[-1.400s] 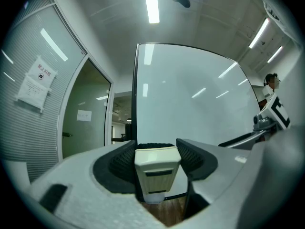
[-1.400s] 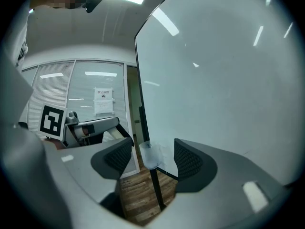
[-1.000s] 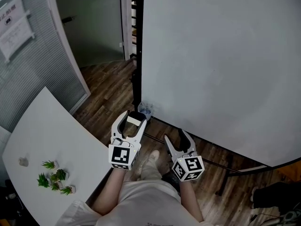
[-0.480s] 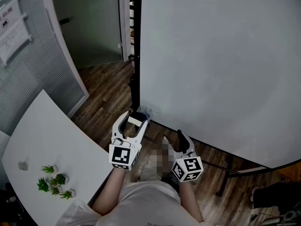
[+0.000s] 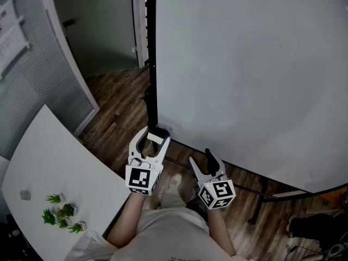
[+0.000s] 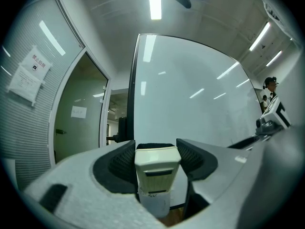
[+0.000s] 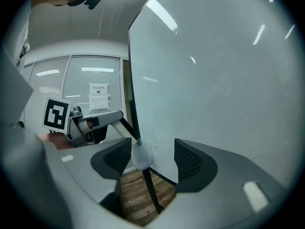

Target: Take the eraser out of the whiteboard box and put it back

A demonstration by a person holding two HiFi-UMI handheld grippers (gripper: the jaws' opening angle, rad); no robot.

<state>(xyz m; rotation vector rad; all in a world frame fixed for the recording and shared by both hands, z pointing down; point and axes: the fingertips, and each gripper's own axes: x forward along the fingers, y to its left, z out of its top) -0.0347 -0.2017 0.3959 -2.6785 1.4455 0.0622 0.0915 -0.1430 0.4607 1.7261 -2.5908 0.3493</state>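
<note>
A cream eraser (image 5: 155, 138) sits between the jaws of my left gripper (image 5: 153, 141), which is shut on it. In the left gripper view the eraser (image 6: 157, 168) stands upright between the dark pads (image 6: 125, 159). The pale whiteboard box (image 6: 155, 205) shows just below and beyond it. In the head view the box (image 5: 165, 129) hangs at the whiteboard's (image 5: 244, 75) lower left corner, right ahead of the left jaws. My right gripper (image 5: 200, 157) is open and empty, a little to the right. In the right gripper view the box (image 7: 141, 156) shows between that gripper's (image 7: 152, 157) spread jaws, farther off.
A white table (image 5: 49, 156) curves along the left with small green plants (image 5: 62, 211) on it. The whiteboard's black post (image 5: 149, 64) and stand bars (image 5: 255, 192) run over the wooden floor (image 5: 119, 107). A glass partition and a door lie at the far left.
Both grippers have edged a little closer to the whiteboard's lower left corner, the left one with the eraser still in it. The jaws of both stand as before.
</note>
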